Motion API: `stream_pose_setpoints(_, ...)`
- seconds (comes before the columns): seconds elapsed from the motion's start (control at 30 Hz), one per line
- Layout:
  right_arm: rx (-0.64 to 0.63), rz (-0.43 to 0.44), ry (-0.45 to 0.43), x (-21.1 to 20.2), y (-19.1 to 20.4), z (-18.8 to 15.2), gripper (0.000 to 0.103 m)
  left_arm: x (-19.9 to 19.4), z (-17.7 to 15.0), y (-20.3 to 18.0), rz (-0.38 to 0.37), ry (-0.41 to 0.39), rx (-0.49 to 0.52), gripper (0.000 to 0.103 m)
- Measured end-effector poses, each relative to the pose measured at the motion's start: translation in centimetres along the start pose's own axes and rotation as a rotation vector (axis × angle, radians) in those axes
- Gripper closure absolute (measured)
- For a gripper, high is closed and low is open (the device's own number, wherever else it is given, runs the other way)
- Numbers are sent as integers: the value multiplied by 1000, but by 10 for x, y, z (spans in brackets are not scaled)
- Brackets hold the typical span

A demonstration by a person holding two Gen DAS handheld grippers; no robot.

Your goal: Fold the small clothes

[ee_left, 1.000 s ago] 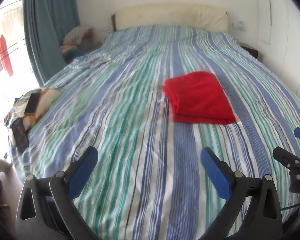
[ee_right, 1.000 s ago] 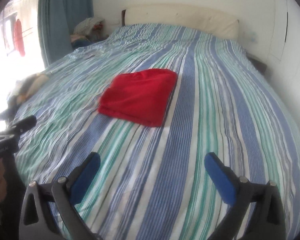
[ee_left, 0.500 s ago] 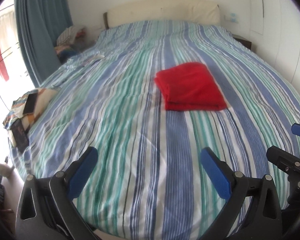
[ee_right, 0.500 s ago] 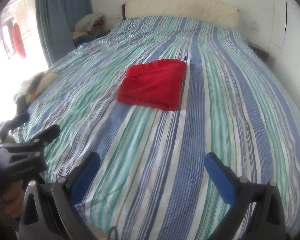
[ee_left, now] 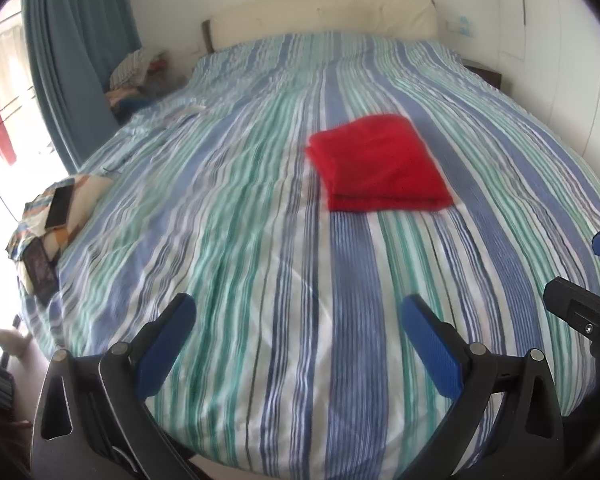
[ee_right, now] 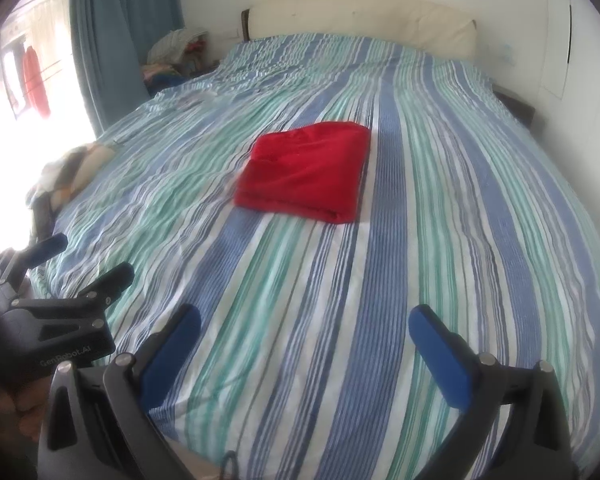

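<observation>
A red garment [ee_left: 380, 164] lies folded into a neat rectangle in the middle of the striped bed [ee_left: 240, 240]; it also shows in the right wrist view [ee_right: 308, 172]. My left gripper [ee_left: 296, 320] is open and empty, well back from the garment near the foot of the bed. My right gripper [ee_right: 304, 332] is open and empty too, also near the foot edge. Each gripper shows at the edge of the other's view: the right one [ee_left: 596, 280] and the left one [ee_right: 60, 264].
A patterned cushion with a phone [ee_left: 60, 206] lies at the bed's left edge. A blue curtain [ee_left: 76, 60] and a pile of clothes [ee_left: 136, 76] are at the far left. The headboard pillow [ee_left: 324, 20] and white wall [ee_left: 548, 48] bound the far and right sides.
Both grippers have drawn back from the folded red garment toward the foot of the bed; the bed's front edge now shows. Both stay open and the garment has not moved.
</observation>
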State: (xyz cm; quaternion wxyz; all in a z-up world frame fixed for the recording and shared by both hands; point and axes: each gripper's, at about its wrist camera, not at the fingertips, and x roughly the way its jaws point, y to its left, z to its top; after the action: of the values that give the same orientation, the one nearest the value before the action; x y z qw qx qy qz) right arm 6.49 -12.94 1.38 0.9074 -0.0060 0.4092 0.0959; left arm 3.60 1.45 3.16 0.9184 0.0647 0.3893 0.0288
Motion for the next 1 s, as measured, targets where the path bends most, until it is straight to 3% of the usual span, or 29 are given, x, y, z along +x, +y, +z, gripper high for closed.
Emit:
stream_pose_setpoints(0.17,5,-39,3,-6,4,5,1,-3,3,5,2,5,8,1)
stream_pose_setpoints(0.43,-42,-159,-62,-24,14,10,1,-1,8,1,26,9,13,1)
stream_pose_setpoints(1.0,-42,-210,-65,-28,5,8,1,1,10,-4,20,19,21,1)
